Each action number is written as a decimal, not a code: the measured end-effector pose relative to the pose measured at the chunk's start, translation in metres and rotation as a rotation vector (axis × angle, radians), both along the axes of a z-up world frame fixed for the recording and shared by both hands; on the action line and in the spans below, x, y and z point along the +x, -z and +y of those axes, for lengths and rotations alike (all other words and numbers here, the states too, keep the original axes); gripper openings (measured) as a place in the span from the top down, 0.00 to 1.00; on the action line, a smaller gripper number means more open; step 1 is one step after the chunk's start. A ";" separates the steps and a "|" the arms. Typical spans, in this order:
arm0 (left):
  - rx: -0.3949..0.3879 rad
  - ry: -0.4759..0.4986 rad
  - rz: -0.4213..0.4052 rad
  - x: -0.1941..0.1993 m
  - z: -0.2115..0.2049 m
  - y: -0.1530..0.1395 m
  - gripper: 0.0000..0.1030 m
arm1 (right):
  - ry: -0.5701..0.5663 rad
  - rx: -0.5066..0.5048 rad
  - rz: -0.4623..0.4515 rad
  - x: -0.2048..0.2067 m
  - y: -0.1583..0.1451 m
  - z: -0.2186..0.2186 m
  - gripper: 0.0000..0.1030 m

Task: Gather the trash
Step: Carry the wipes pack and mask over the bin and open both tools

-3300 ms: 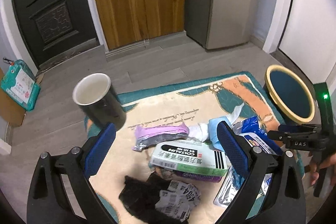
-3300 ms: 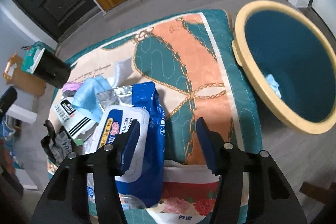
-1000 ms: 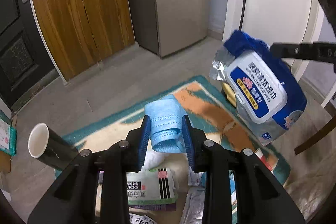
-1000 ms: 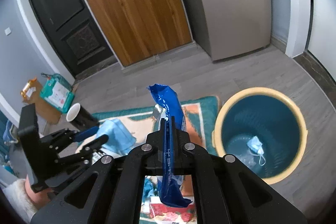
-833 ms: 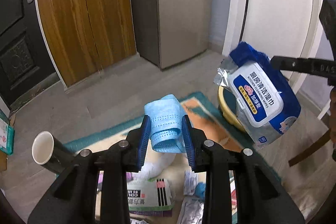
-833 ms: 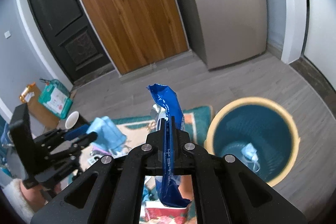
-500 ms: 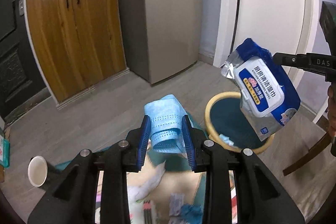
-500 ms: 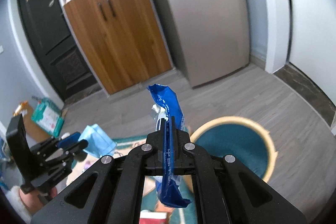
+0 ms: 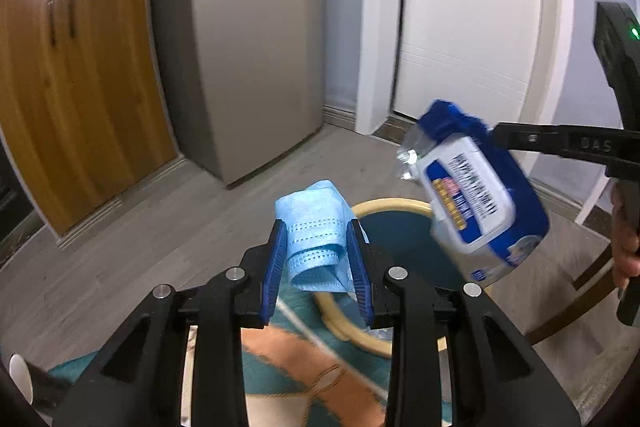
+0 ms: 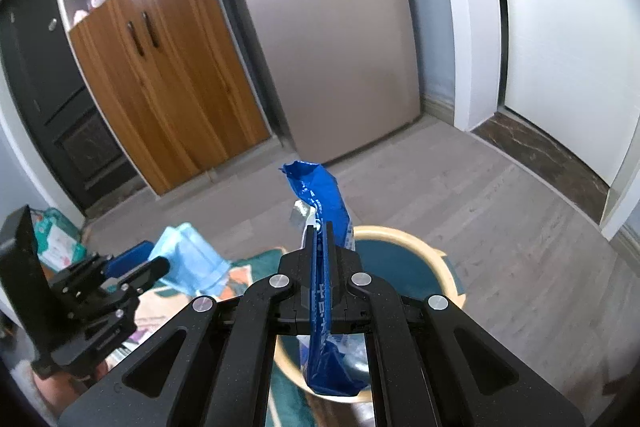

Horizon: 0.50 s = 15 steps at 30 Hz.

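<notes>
The bin [image 9: 384, 205] sits on the floor, low and in front of both grippers. Its yellow rim is round and its inside is dark teal. It stands at the edge of the rug [image 9: 304, 359].

The right gripper [image 10: 320, 239] has its jaws pressed tight on the wipes pack [image 10: 322, 211]. The pack is blue and white. It hangs long-ways, top end up and bottom end down. In the right wrist view its lower end hangs right over the open bin [image 10: 420, 263]. In the left wrist view the wipes pack [image 9: 476, 195] seems to be over the right side of the rim.

The left gripper [image 9: 318, 255] has its jaws squeezed on the blue mask [image 9: 316, 227]. The mask is folded and soft. It sticks up out of the jaws. The bin opening lies just past the jaw tips, a bit to the right and lower down.

I think the right gripper is nearer to a drop. Its pack looks ready to fall in. The left one likely needs to go a little more forward and right first.

Nothing blocks the bin mouth. But the two grippers are close, so they could bump. A paper cup [image 9: 18, 375] sits far off at the left edge. A wooden chair leg [image 9: 580, 291] stands near the bin on the right.
</notes>
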<state>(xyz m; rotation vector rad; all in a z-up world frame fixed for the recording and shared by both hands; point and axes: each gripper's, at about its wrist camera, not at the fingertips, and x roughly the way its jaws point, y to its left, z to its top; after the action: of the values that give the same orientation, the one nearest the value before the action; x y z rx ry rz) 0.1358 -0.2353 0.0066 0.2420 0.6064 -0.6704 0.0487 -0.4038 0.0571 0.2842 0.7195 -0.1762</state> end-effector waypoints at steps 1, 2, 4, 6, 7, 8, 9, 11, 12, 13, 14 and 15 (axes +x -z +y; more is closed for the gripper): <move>0.003 0.008 -0.004 -0.001 -0.006 0.002 0.71 | 0.000 -0.005 0.007 0.000 0.003 -0.001 0.97; 0.005 0.015 -0.005 -0.003 -0.009 0.003 0.71 | -0.001 -0.008 0.012 0.001 0.005 -0.001 0.97; 0.005 0.031 -0.002 -0.005 -0.019 0.009 0.71 | -0.003 -0.019 0.022 0.003 0.008 -0.002 0.97; 0.014 0.053 0.001 -0.010 -0.027 0.016 0.71 | -0.003 -0.016 0.029 0.004 0.010 -0.004 0.97; 0.021 0.058 -0.001 -0.011 -0.030 0.019 0.71 | -0.004 -0.011 0.033 0.005 0.012 -0.005 0.97; 0.032 0.064 -0.002 -0.013 -0.033 0.023 0.71 | -0.004 -0.010 0.036 0.005 0.013 -0.006 0.97; 0.033 0.066 0.003 -0.016 -0.034 0.025 0.71 | -0.003 -0.012 0.039 0.005 0.014 -0.007 0.97; 0.026 0.073 0.031 -0.017 -0.038 0.032 0.71 | -0.002 -0.019 0.050 0.006 0.016 -0.007 0.97; 0.026 0.075 0.039 -0.016 -0.038 0.036 0.71 | 0.001 -0.025 0.057 0.007 0.018 -0.007 0.97; 0.029 0.076 0.047 -0.017 -0.040 0.040 0.71 | 0.003 -0.029 0.062 0.006 0.019 -0.008 0.97; 0.031 0.079 0.059 -0.017 -0.041 0.044 0.71 | 0.008 -0.032 0.068 0.006 0.021 -0.009 0.97; 0.031 0.080 0.068 -0.018 -0.042 0.047 0.71 | 0.011 -0.032 0.073 0.006 0.023 -0.010 0.97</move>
<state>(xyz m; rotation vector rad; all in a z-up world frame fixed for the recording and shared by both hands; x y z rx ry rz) 0.1183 -0.2771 -0.0399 0.2747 0.6750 -0.7493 0.0547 -0.4143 0.0339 0.2525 0.7871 -0.2096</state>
